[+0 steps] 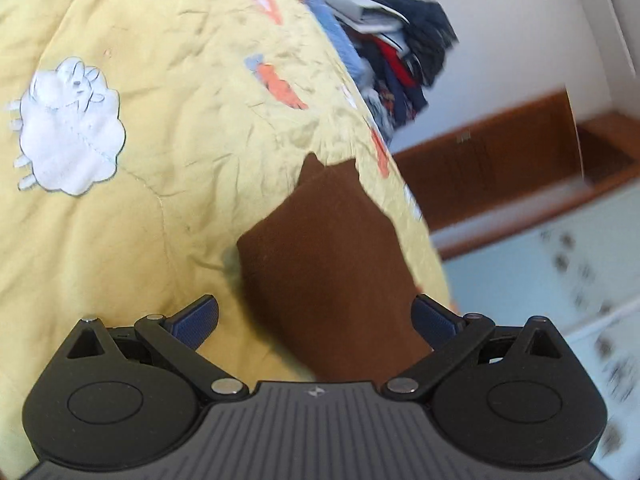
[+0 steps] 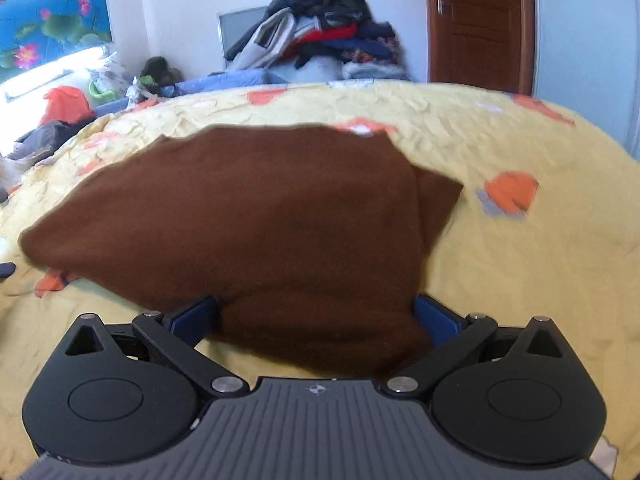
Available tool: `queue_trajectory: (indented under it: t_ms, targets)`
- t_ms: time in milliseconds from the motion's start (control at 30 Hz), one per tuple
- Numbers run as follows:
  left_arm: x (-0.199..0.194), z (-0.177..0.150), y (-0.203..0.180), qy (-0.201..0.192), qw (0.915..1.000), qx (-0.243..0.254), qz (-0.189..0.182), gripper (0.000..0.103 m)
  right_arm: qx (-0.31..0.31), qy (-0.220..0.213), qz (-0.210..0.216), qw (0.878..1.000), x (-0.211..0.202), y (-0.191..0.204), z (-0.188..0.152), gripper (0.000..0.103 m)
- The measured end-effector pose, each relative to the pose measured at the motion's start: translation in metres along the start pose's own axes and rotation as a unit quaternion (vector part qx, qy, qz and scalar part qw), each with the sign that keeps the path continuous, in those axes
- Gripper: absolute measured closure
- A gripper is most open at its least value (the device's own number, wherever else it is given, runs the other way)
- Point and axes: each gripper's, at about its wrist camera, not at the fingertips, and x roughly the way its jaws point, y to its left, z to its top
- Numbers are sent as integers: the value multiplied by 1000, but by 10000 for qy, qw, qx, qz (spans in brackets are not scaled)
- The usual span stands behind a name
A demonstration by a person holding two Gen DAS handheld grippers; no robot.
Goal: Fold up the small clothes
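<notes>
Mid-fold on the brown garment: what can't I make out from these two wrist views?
- Left wrist view: the brown garment covers the gap of the left tongs, so any pinch is hidden; its right pad is partly covered.
- Right wrist view: the brown garment drapes over the right tongs too; layers underneath are hidden.
- The clothes pile is blurred; single items are unclear.
</notes>
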Motion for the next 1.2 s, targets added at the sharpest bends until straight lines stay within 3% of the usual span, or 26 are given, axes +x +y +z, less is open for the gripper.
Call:
queue_trajectory:
  t_ms: [100, 400, 467, 533, 667, 700, 733, 833, 933, 1000, 1067, 1133, 1200]
  targets:
    - [11, 0, -2, 51, 9994, -319, -158, 0, 21, 20, -13, 10000, 4, 0, 3, 0]
    - [31, -13, -26, -224, 9980, 391, 451, 4, 87, -20, 27, 10000, -3, 1, -5, 0]
    - [33, -14, -28, -274, 9966, 496, 596, 18, 106, -28, 40, 9999, -4, 1, -5, 0]
    - [37, -14, -30, -269, 9939, 625, 864, 50, 136, -41, 63, 9999, -5, 0, -6, 0]
    - [40, -12, -30, -216, 9928, 665, 970, 52, 202, -67, 114, 9997, -7, -2, -6, 0]
    - [40, -13, -32, -231, 9918, 698, 1045, 62, 214, -72, 125, 9997, -7, -3, -6, 0]
    - [42, -14, -33, -203, 9896, 777, 1193, 83, 223, -76, 133, 9996, -7, -3, -6, 0]
    - [45, -19, -46, -271, 9841, 1035, 1415, 88, 250, -86, 152, 9995, -7, -3, -6, 0]
    - [52, -31, -91, -508, 9674, 1970, 1508, 89, 390, -141, 223, 9989, -8, -7, -6, 0]
    - [59, -48, -127, -523, 9558, 2623, 1219, 89, 732, -275, 392, 9962, -11, -16, -7, 0]
    - [67, -79, -163, -448, 9360, 3398, 805, 90, 1463, -504, 700, 9855, -16, -36, -9, 0]
    - [80, -126, -192, -199, 8939, 4456, 447, 91, 2410, -810, 969, 9623, -22, -64, -16, 0]
    - [99, -172, -201, 359, 8536, 5193, 204, 94, 3115, -1265, 1117, 9351, -31, -87, -26, 0]
